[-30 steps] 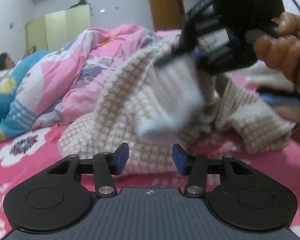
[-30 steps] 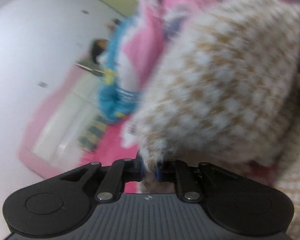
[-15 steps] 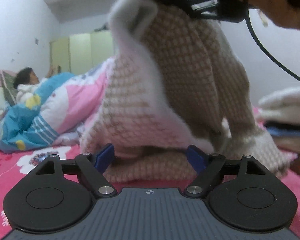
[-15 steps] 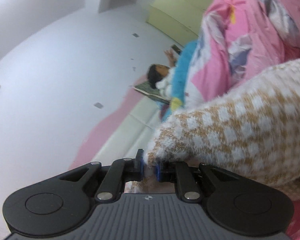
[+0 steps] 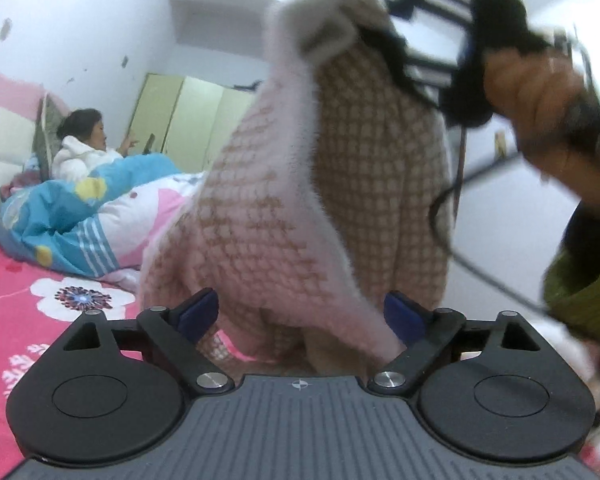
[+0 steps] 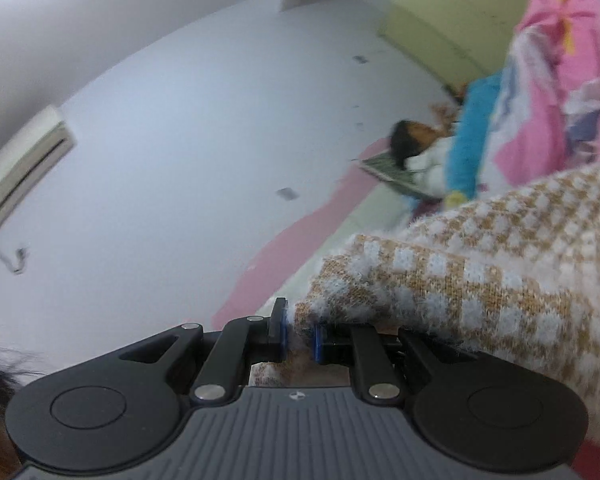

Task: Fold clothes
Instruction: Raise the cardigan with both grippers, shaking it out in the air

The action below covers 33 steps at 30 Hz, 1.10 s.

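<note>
A fuzzy beige-and-white checked sweater [image 5: 340, 184] hangs in the air in the left wrist view, held up by its top edge. My right gripper [image 5: 384, 36] pinches that edge at the upper right, with a hand [image 5: 540, 120] on its handle. In the right wrist view the right gripper [image 6: 298, 334] is shut on the sweater [image 6: 480, 276], the knit squeezed between its blue pads. My left gripper [image 5: 302, 314] is open, low in front of the hanging sweater. The sweater's lower folds droop between its spread fingers without being gripped.
A pink floral bedsheet [image 5: 24, 304] covers the bed. A pink, white and blue quilt [image 5: 100, 216] is heaped at the left, with a person [image 5: 84, 140] sitting against the headboard. Pale green wardrobes [image 5: 188, 120] stand behind. An air conditioner [image 6: 20, 160] hangs on the wall.
The right gripper has lifted the sweater from a heap on the bed to hanging high. The left gripper's fingers have spread wider and sit closer under the garment.
</note>
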### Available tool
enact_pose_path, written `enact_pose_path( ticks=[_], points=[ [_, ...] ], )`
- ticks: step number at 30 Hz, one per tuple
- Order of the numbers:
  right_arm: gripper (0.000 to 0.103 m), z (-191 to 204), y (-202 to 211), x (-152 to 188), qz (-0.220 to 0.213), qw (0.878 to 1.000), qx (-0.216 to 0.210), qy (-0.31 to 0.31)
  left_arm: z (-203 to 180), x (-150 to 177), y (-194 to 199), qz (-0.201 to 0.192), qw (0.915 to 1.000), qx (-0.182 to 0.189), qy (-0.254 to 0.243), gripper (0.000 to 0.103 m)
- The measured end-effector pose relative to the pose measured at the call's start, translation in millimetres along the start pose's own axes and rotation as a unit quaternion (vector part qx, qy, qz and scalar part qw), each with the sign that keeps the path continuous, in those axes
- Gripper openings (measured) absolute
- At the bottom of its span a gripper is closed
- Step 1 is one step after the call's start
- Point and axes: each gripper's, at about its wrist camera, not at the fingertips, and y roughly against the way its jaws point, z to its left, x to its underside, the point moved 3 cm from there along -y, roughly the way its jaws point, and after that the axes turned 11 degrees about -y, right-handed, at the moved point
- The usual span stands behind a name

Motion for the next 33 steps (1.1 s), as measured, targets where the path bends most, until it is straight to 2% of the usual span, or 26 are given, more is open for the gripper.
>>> enact_pose_path(
  ticks=[3,6,8,11,14,17,19,22,23,24,25,27,31,33],
  points=[
    [0.015,6.6,-1.4,10.5,0.006,1.000,-0.014,0.005,16.6,-12.3,24.2,-0.018,0.9995,-0.006,0.025,0.097],
    [0.015,-16.1,-1.4,20.2,0.008,1.000,0.006,-0.017,26.8,-15.3,36.3,-0.020,0.9992,-0.020,0.030,0.098],
    [0.015,-43.2,5.0,27.9,0.003,0.998,0.036,-0.048,30.8,-7.5,31.4,0.002,0.9992,-0.029,0.028,0.098],
    [0.015,-79.1,18.4,39.4,0.002,0.992,0.060,-0.111,30.6,9.6,11.0,0.050,0.9977,-0.033,0.030,0.098],
    [0.015,-81.9,22.8,44.5,-0.001,0.992,0.067,-0.104,18.8,20.6,-13.2,0.077,0.9961,-0.029,0.032,0.097],
    [0.015,-69.6,21.2,45.2,0.000,0.995,0.068,-0.078,10.5,27.1,-35.1,0.092,0.9931,-0.069,0.027,0.096],
    [0.015,-61.1,25.5,42.5,-0.005,0.996,0.063,-0.064,9.1,34.3,-50.0,0.107,0.9881,-0.109,0.021,0.089],
    [0.015,-65.5,35.9,39.4,-0.016,0.996,0.057,-0.063,20.5,54.1,-65.6,0.140,0.9741,-0.176,0.021,0.076],
    [0.015,-67.4,39.4,38.4,-0.020,0.996,0.056,-0.063,27.3,60.2,-70.7,0.147,0.9710,-0.185,0.032,0.074],
    [0.015,-69.4,42.9,37.4,-0.023,0.996,0.054,-0.064,34.2,66.1,-75.9,0.154,0.9680,-0.193,0.044,0.068],
    [0.015,-71.3,46.5,36.4,-0.027,0.996,0.052,-0.064,39.3,69.0,-79.4,0.155,0.9671,-0.195,0.052,0.057],
    [0.015,-75.2,53.6,34.4,-0.034,0.996,0.049,-0.064,48.2,72.4,-86.1,0.154,0.9660,-0.198,0.064,0.050],
    [0.015,-96.9,72.2,34.4,-0.058,0.993,0.060,-0.078,55.5,71.0,-96.2,0.130,0.9672,-0.209,0.062,0.015],
    [0.015,-105.4,80.7,32.4,-0.073,0.992,0.071,-0.079,56.8,68.3,-100.9,0.116,0.9671,-0.221,0.052,0.010]
  ],
)
